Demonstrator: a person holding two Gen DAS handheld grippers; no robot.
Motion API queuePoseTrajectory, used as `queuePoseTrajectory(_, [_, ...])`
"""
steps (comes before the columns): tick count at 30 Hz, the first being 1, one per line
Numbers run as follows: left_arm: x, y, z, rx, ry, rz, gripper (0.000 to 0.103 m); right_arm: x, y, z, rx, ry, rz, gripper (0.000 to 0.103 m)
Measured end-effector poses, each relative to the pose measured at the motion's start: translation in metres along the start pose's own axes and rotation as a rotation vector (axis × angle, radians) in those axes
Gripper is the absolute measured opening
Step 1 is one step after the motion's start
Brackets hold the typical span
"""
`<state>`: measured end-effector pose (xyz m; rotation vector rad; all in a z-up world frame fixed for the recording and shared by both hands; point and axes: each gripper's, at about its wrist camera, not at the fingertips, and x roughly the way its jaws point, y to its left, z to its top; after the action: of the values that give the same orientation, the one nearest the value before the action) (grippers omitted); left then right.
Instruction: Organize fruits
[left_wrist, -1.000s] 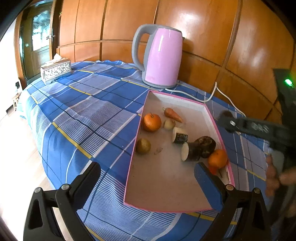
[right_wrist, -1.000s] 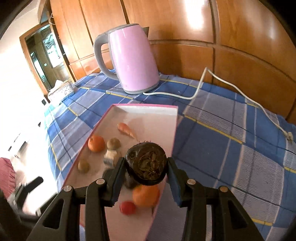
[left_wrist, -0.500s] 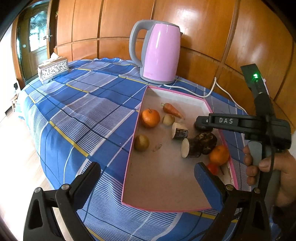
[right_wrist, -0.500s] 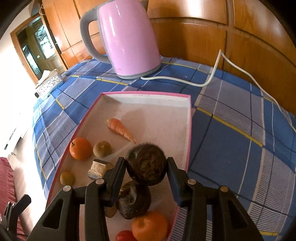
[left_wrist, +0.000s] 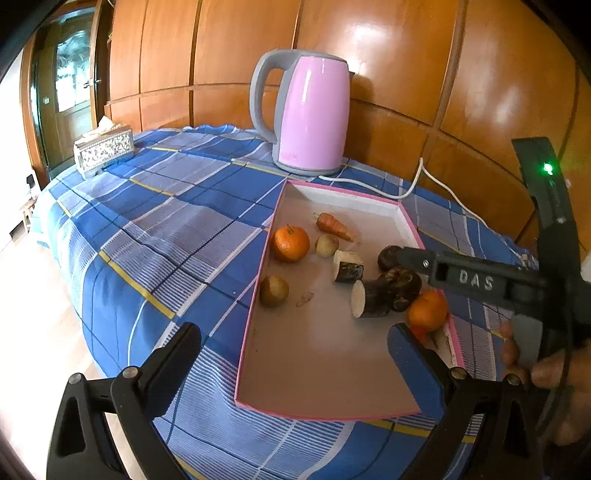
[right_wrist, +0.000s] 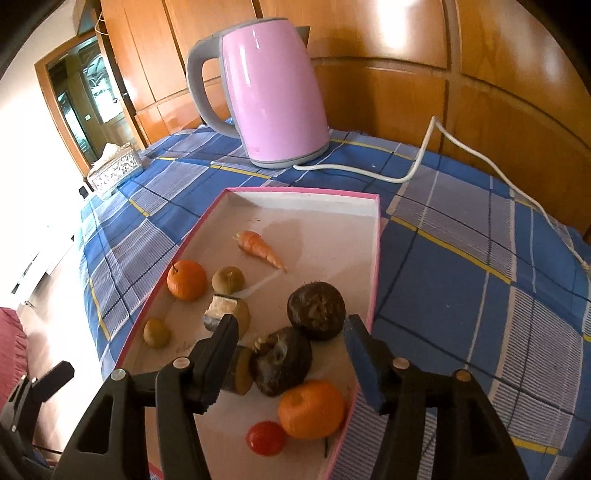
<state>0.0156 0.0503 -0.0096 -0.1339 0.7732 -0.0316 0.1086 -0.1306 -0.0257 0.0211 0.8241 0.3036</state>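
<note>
A pink-rimmed tray (right_wrist: 375, 266) lies on the checked blue cloth. A dark round root (right_wrist: 316, 311) rests in it near the right rim, just beyond my right gripper (right_wrist: 291, 350). The jaws are opening and the pads stand clear of the root. Behind it lie another dark root (right_wrist: 282, 360), cut root pieces (right_wrist: 221, 310), an orange (right_wrist: 312, 408) and a red tomato (right_wrist: 266, 437). Farther left are a second orange (right_wrist: 186, 279), two small brown fruits and a carrot (right_wrist: 258, 249). My left gripper (left_wrist: 293, 354) hangs open over the tray's near end, holding nothing.
A pink electric kettle (left_wrist: 312, 114) stands behind the tray, and its white cord (right_wrist: 417, 166) trails right across the cloth. A patterned tissue box (left_wrist: 103, 149) sits at the far left. Wooden wall panels close the back. The bed's left edge drops to the floor.
My right gripper carried the dark round root forward and down into the tray, then spread its jaws. The root now sits free on the tray floor. The left gripper stayed put.
</note>
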Motion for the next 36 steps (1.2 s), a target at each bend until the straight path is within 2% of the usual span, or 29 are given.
queuePoseTrajectory(6, [-0.009, -0.007, 0.001, 0.020, -0.025, -0.002, 0.102, -0.021, 0.000, -0.013, -0.017, -0.044, -0.047, 0.060])
queuePoseTrajectory(19, [-0.028, -0.023, 0.001, 0.065, -0.091, 0.004, 0.103, -0.070, -0.005, -0.051, -0.015, -0.154, -0.205, 0.061])
queuePoseTrajectory(28, [-0.029, -0.030, -0.004, 0.068, -0.082, -0.002, 0.103, -0.092, -0.017, -0.084, 0.086, -0.199, -0.314, 0.066])
queuePoseTrajectory(32, [-0.030, -0.037, -0.007, 0.081, -0.081, -0.009, 0.103, -0.096, -0.019, -0.089, 0.101, -0.206, -0.330, 0.066])
queuePoseTrajectory(36, [-0.028, -0.037, -0.009, 0.071, -0.070, 0.017, 0.103, -0.102, -0.016, -0.092, 0.086, -0.226, -0.343, 0.066])
